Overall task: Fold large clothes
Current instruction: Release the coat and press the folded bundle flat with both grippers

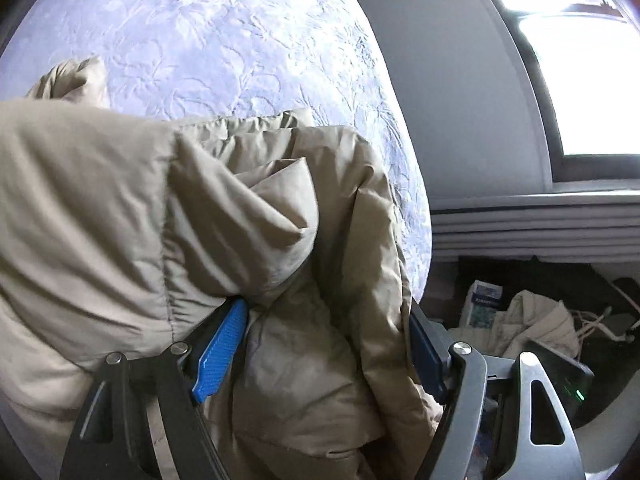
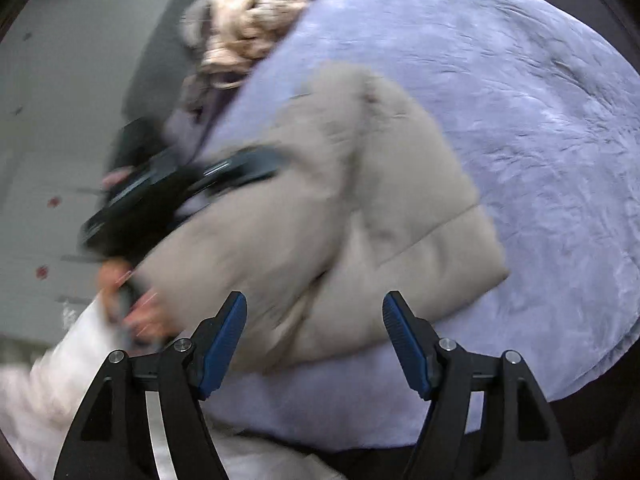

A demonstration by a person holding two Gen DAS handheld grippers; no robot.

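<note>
Two tongs: our left tongs (image 1: 324,344) gripped the beige jacket (image 2: 340,208); our right tongs (image 2: 315,340), spread empty, hovered below its lower-centre edge, on the bed (image 2: 540,100).

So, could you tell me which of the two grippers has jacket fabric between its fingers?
The left gripper: tan jacket fabric fills the gap between its blue fingers. The right gripper is open with nothing between its fingers.

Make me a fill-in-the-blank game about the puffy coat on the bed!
1. The puffy coat is the colour ____.
2. It lies on a bedspread coloured ____.
3. The left gripper has coat fabric ____ its blue fingers.
4. The right gripper is ____ and holds nothing.

Missing words: beige; light purple; between; open
</note>
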